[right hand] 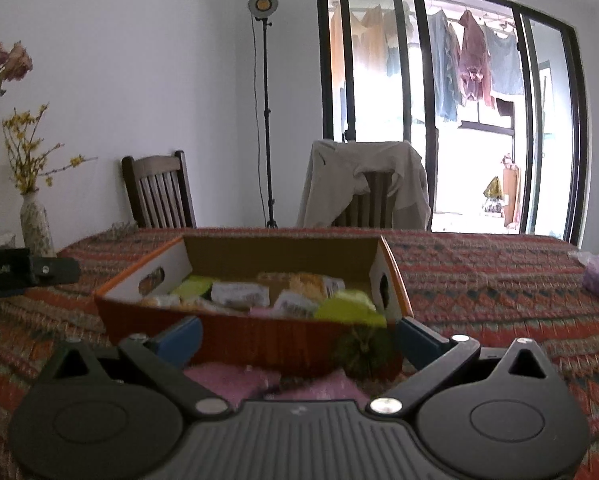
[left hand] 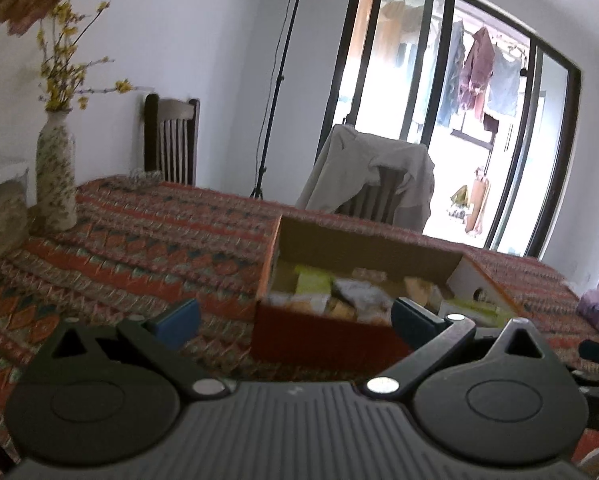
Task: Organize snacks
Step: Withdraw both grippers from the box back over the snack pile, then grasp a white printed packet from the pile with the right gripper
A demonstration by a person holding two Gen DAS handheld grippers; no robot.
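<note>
I'm holding left hand-held gripper and right hand-held gripper level, both spread empty | facing snack box | wrappers blurring

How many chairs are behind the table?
2. A bare wooden chair stands at the left by the wall; another chair, at the right near the window, has a beige jacket draped over it.

White lettering is printed on the black device at the left edge of the right wrist view; it is cut off and blurred, and possibly reads "RoboLAI". Printing is present on the snack packets in the orange box, but it cannot be read.
</note>
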